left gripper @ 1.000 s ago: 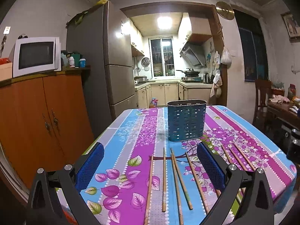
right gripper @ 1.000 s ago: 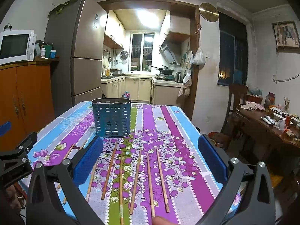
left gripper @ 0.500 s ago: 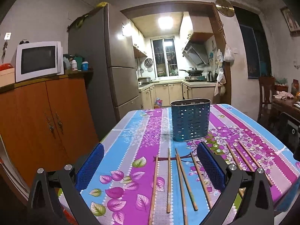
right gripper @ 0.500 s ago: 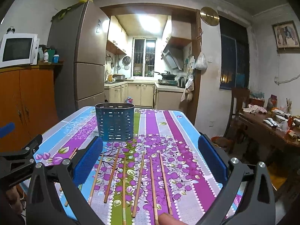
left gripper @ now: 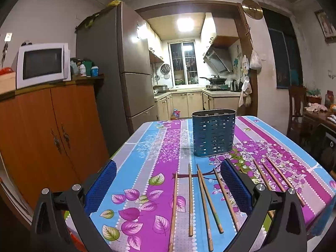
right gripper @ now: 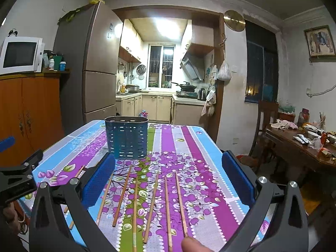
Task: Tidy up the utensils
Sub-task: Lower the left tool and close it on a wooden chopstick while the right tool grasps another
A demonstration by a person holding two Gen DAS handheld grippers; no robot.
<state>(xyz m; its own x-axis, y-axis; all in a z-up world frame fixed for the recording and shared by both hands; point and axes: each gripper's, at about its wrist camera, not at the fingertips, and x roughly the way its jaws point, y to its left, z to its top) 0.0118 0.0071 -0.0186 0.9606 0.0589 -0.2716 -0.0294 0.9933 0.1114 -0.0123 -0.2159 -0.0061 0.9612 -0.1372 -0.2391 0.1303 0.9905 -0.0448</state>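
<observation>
Both grippers, left (left gripper: 168, 185) and right (right gripper: 168, 179), spread wide, empty, above chopsticks (right gripper: 151, 205); basket (left gripper: 213, 135) upright beyond.

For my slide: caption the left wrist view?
Open left tool over chopsticks on a floral tablecloth, blue holder beyond.

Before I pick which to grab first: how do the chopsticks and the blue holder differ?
The chopsticks lie flat and scattered near the open right tool; the blue holder stands upright farther back. The chopsticks are thin brown sticks; the holder is wide and perforated. Both rest on the floral tablecloth.
</observation>
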